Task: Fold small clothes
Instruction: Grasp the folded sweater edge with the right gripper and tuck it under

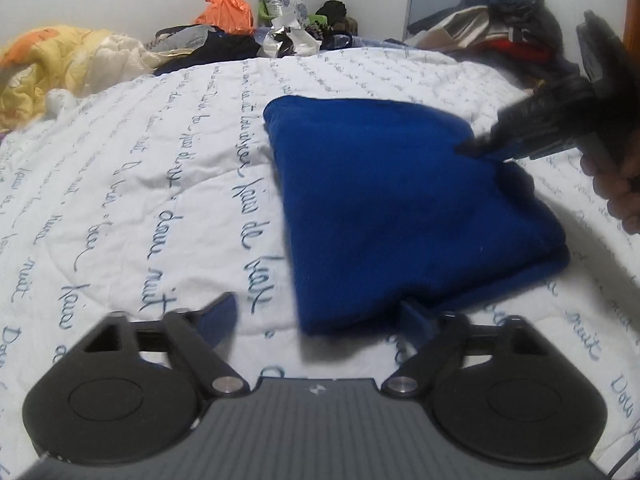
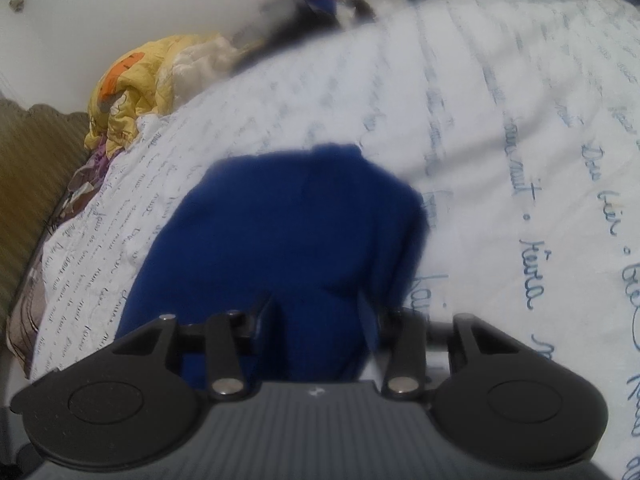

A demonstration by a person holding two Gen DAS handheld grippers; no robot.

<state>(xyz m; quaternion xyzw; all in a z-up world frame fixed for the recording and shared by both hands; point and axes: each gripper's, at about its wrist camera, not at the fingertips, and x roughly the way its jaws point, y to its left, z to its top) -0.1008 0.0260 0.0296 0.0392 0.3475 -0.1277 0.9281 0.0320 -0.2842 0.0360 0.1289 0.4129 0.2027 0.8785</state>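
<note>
Clutter (image 1: pixel 280 28) behind blue garment (image 1: pixel 400 208); yellow quilt (image 1: pixel 60 64) far left.

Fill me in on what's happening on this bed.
A person is folding a blue garment on a bed with a white bedspread printed with handwriting, using a handheld gripper in each hand. The cloth already lies doubled over. The right gripper pinches its far right edge, with blue cloth between the fingers in its own view. The left gripper is open at the near edge, one finger against the cloth, gripping nothing. Clothes and bags are piled along the wall behind.
</note>
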